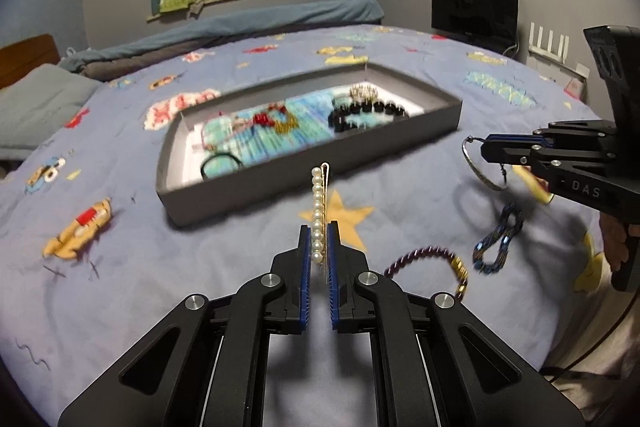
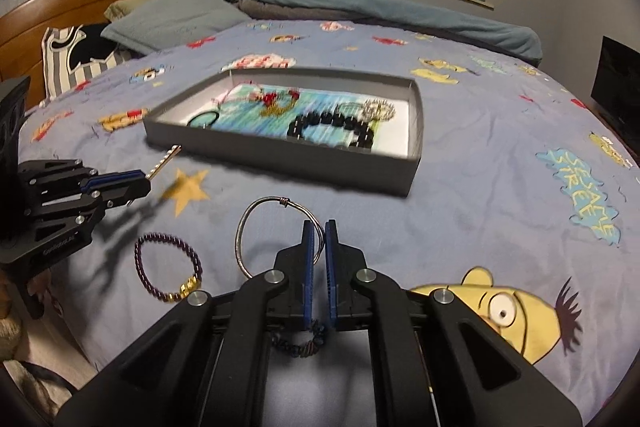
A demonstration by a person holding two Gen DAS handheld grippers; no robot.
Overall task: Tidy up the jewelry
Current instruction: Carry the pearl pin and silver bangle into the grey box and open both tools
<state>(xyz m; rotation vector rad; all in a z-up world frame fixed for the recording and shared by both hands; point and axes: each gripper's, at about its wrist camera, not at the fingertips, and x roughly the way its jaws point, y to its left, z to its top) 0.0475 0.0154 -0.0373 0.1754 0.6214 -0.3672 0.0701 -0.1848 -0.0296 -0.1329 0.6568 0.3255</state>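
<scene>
Dark beaded bracelet (image 2: 298, 345) half-hidden beneath right claw (image 2: 319, 241)

The room is rather dim, with soft, cool light from above and no glare. The grey tray (image 1: 248, 201) on the bed (image 1: 120, 287) is smeared by motion blur in both views, and the jewelry inside it is not sharp. Nearer than the tray, the grippers look crisp. They throw soft dark shadows on the bedcover, in front of the tray. The fisheye lens bends the bed into a dome, and the corners are black.
</scene>
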